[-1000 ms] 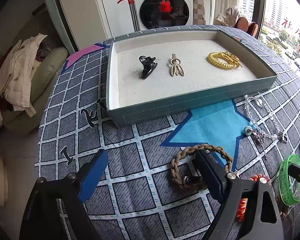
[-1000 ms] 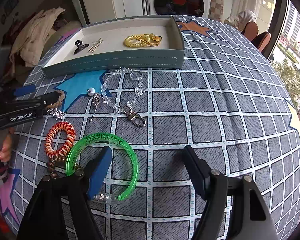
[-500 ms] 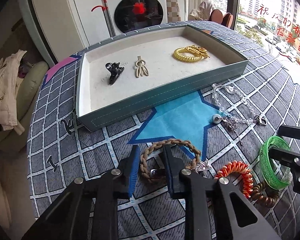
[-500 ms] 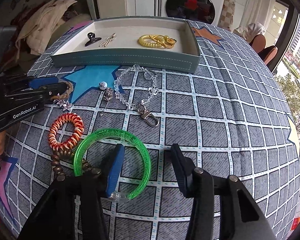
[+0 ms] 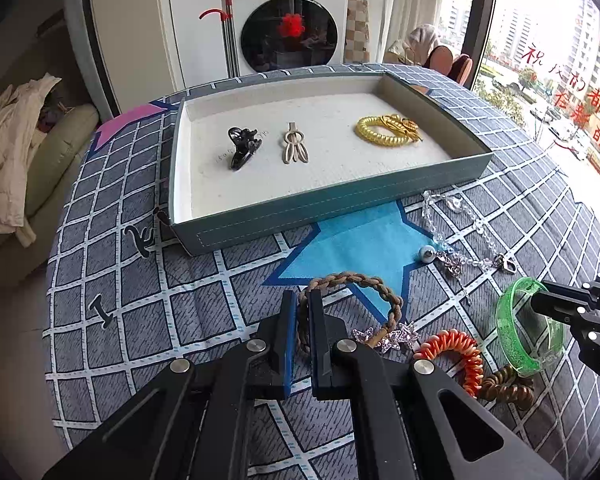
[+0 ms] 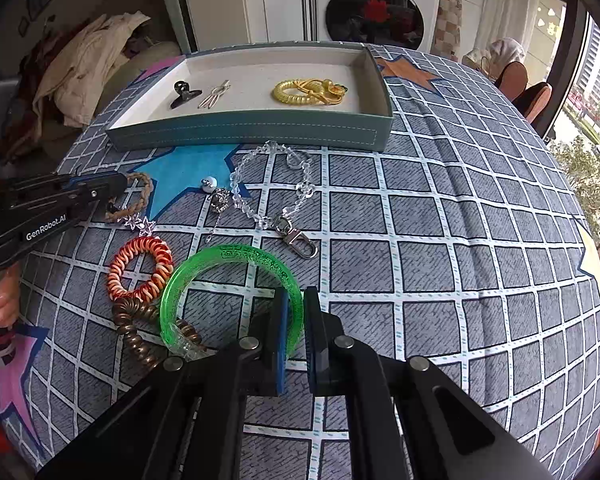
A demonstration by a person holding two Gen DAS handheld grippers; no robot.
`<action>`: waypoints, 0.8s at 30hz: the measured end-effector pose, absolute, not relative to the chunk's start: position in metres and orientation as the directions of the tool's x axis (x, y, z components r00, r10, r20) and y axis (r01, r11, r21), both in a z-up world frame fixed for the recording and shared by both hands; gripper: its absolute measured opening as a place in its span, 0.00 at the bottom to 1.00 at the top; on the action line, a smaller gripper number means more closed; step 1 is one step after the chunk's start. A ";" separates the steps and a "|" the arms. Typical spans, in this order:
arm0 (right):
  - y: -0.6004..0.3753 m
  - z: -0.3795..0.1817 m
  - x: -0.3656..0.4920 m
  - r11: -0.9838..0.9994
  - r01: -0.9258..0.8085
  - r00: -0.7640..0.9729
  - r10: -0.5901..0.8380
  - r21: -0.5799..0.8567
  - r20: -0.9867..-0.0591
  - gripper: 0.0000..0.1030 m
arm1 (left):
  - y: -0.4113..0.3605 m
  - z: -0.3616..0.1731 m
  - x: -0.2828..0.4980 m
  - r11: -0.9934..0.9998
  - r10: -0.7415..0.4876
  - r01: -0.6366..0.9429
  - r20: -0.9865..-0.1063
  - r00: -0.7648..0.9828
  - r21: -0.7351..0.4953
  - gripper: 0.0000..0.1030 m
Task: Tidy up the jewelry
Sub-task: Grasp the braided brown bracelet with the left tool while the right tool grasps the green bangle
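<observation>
White "GenRobot.AI" lettering marks the left gripper point(image 6: 112, 188)'s black arm.

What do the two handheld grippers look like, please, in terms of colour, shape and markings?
Both match. The left gripper and right gripper have matte black angular frames that taper toward the tips, silver round pivot screws, and flat blue pads on the inner faces of the fingers. White "GenRobot.AI" lettering runs along the side of the left gripper in the right wrist view.
</observation>
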State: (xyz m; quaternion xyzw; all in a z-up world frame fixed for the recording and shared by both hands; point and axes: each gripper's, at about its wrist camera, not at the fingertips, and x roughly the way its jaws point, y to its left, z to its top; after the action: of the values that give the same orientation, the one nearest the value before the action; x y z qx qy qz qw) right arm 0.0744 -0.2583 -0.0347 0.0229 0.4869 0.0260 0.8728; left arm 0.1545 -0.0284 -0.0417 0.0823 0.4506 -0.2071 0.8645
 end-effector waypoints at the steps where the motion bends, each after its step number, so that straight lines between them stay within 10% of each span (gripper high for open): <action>1: -0.261 -0.033 0.074 0.997 -0.017 0.529 0.070 0.071 -0.846 0.08 | -0.026 -0.040 0.154 0.903 -0.289 0.427 -0.811 0.510 -0.053 0.25; 24: -0.272 -0.005 0.079 0.992 0.001 0.589 0.104 0.129 -0.801 0.08 | -0.008 0.017 0.147 0.896 -0.395 0.414 -0.721 0.570 -0.163 0.25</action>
State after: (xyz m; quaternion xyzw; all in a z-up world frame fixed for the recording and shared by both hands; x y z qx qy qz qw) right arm 0.0788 -0.2715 -0.0051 0.0580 0.4522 0.0291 0.8896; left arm 0.1470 -0.0082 0.0167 0.0118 0.4036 -0.2282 0.8859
